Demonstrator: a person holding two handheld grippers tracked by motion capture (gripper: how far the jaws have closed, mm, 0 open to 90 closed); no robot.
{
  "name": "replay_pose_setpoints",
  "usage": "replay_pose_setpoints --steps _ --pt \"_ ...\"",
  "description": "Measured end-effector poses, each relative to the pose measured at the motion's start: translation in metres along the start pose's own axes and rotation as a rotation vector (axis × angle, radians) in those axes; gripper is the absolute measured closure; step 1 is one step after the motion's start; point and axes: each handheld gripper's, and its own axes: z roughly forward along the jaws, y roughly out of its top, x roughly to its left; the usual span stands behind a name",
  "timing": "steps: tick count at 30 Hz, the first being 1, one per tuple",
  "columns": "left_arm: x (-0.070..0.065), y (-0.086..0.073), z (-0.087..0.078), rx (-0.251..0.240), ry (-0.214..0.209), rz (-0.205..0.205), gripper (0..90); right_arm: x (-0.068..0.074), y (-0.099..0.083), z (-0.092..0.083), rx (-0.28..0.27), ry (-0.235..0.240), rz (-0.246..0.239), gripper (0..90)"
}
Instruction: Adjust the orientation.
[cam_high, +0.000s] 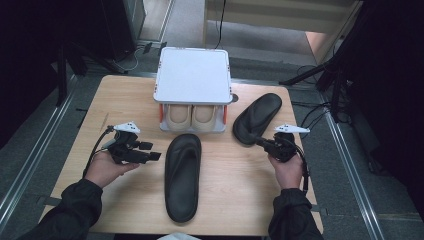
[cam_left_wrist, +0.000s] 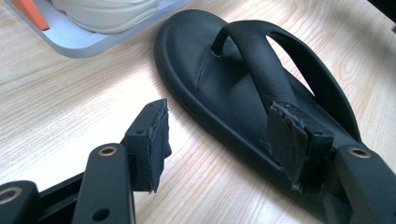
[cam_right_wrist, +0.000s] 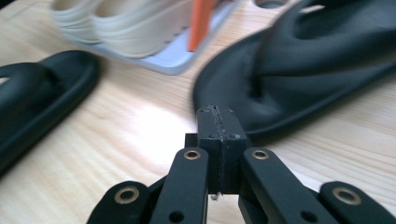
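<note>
Centre of the high view: black foam flip-flop (cam_high: 183, 176) flat on the counter (cam_high: 125, 210), apparently light and pliant. We would grip its strap (cam_left_wrist: 261, 60). Left hand-held gripper (cam_left_wrist: 229, 140) gapes wide, empty; right hand-held gripper (cam_right_wrist: 218, 122) closed, empty.

The left gripper (cam_high: 150, 151) is held level with its jaws spread wide; the right gripper (cam_high: 261, 142) has its jaws pressed together.

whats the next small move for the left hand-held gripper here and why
Probably ease the left hand-held gripper forward and down so its open jaws straddle the strap of the near black sandal. In its own view the jaws stand wide apart with nothing between them, one pad already in front of that strap. The right hand-held gripper is shut and empty by the other sandal.
</note>
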Motion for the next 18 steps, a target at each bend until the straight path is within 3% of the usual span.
replay_pose_setpoints --steps 12,18 --pt "0.002 0.000 -0.001 -0.011 0.004 0.008 40.5 -0.049 0.003 0.023 0.038 -0.099 0.054 90.0" --pt "0.003 0.000 0.000 0.000 0.010 0.011 40.5 -0.056 0.011 0.037 0.036 -0.116 0.038 90.0"
